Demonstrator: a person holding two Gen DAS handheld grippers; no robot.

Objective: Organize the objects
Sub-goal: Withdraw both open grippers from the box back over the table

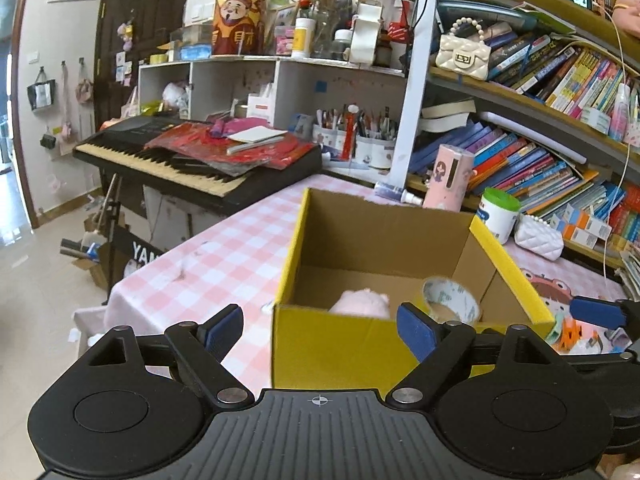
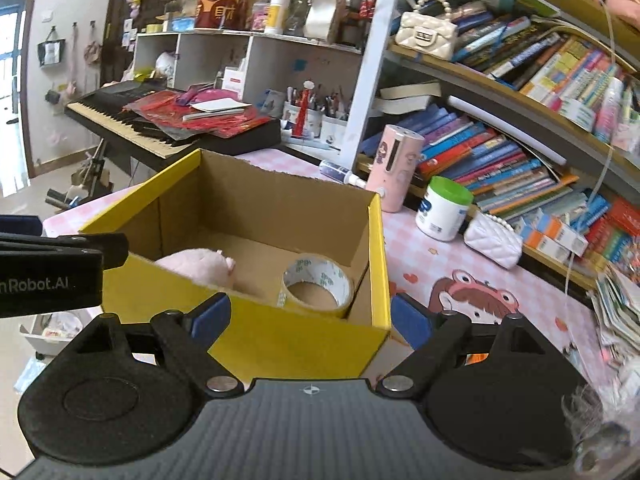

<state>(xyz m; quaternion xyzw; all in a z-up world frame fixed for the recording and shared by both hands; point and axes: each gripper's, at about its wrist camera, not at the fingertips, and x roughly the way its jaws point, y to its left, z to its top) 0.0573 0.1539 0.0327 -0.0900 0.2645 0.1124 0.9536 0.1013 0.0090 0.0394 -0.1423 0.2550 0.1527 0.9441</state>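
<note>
- Left gripper (image 1: 320, 330): fingers spread wide, nothing between the pads; it hovers near the yellow box's front wall.
- Right gripper (image 2: 310, 316): fingers also wide, empty, over the box's near right corner.
- Cardboard box (image 2: 280, 336) sits on the pink-check surface (image 1: 224, 248), open top, yellow outside, brown inside. Looks light but floppy at the walls; prob. best held by a wall edge w/ one pad in, one out.
- Inside, near side: pink plush (image 2: 200, 266) at left, tape roll (image 2: 318, 280) at right, lying flat, just beside the plush; whether they touch, can't tell.
- Plush: soft, light, squashes — pinch the body mid-bulk, no fragility risk.
- Tape roll: stiff ring, light-to-medium, smooth sides may slip; one finger through the core and one outside the rim looks the surest hold.
- Still out on the surface, right and far of the box: white jar w/ green lid (image 2: 444, 208), pink cylinder (image 2: 396, 168), white quilted pouch (image 2: 494, 240).
- Jar: rigid, rounded, likely slick — grip across the body below the lid. Pouch: soft, pinch mid-body.
</note>
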